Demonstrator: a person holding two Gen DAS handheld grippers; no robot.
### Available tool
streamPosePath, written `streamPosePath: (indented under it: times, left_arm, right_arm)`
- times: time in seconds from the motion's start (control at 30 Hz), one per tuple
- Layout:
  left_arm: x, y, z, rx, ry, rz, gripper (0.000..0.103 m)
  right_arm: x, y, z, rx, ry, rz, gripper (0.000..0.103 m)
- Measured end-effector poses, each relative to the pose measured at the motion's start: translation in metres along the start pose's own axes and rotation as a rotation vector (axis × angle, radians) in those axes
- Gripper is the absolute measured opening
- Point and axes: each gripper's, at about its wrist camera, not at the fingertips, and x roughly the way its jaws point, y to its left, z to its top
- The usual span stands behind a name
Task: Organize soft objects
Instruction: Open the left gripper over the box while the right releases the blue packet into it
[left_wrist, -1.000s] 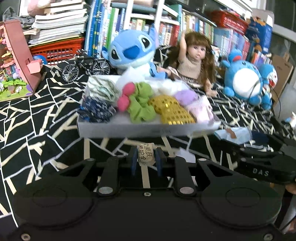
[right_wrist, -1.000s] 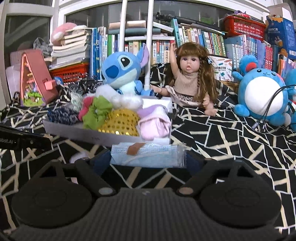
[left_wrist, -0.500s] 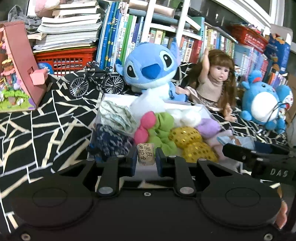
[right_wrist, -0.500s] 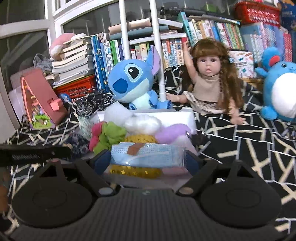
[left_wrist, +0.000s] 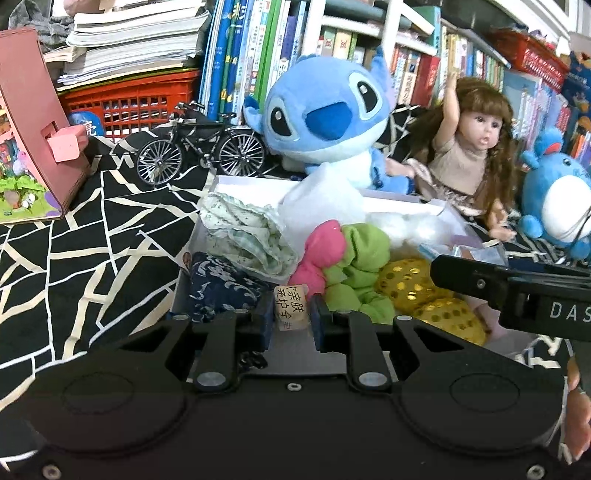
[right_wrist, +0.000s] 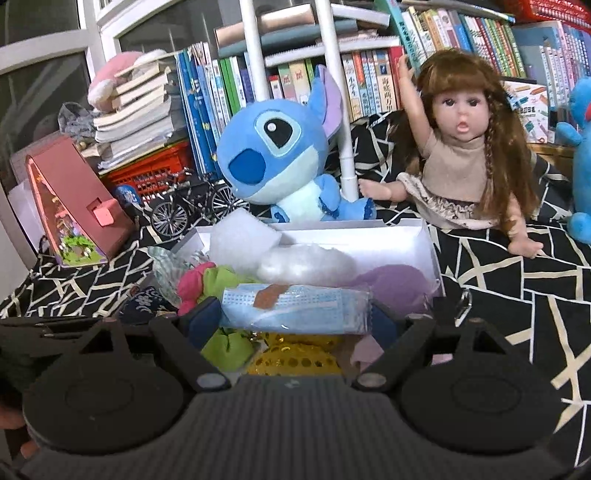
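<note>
A white box on the black patterned cloth holds several soft things: a navy cloth, a pale green cloth, a pink and green scrunchie, gold sequin pieces, white stuffing and a purple piece. My left gripper is shut on a small beige packet with printed characters, held over the box's near edge. My right gripper is shut on a wrapped blue face mask, held over the box; it shows as a black bar in the left wrist view.
Behind the box sit a blue Stitch plush, a doll, a model bicycle and a round blue plush. A pink toy house stands left. Bookshelves and a red basket line the back.
Both grippers have moved forward from the table in front of the box to above its contents, still holding the packet and the mask.
</note>
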Motion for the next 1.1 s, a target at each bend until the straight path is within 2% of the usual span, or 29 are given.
streamPosePath:
  times: [0.33,0.63,0.7,0.77,0.83,0.97,1.07,1.1]
  left_arm:
    - [0.022,0.002,0.006,0.006,0.000,0.043,0.020]
    - [0.031,0.002,0.007,0.002,0.000,0.046,0.020]
    - [0.030,0.003,0.006,0.001,-0.001,0.041,0.020]
    - [0.029,0.003,0.006,0.001,-0.001,0.037,0.023]
    - [0.027,0.002,0.006,0.004,-0.005,0.036,0.035]
    - [0.017,0.003,0.002,-0.015,-0.025,0.019,0.047]
    - [0.008,0.001,-0.002,-0.013,-0.044,0.007,0.061]
    - [0.005,0.000,-0.002,-0.005,-0.049,0.010,0.070]
  right_arm:
    - [0.024,-0.003,0.007,0.005,0.041,-0.028,0.085]
    - [0.031,-0.001,0.007,0.004,0.047,-0.037,0.085]
    - [0.029,-0.002,0.007,0.013,0.044,-0.029,0.088]
    - [0.027,-0.002,0.007,0.020,0.038,-0.027,0.092]
    - [0.024,-0.003,0.007,0.026,0.035,-0.017,0.093]
    - [0.017,-0.005,0.006,0.033,0.034,-0.002,0.095]
    - [0.008,-0.006,0.005,0.026,0.021,0.004,0.097]
    - [0.005,-0.006,0.005,0.024,0.016,0.007,0.097]
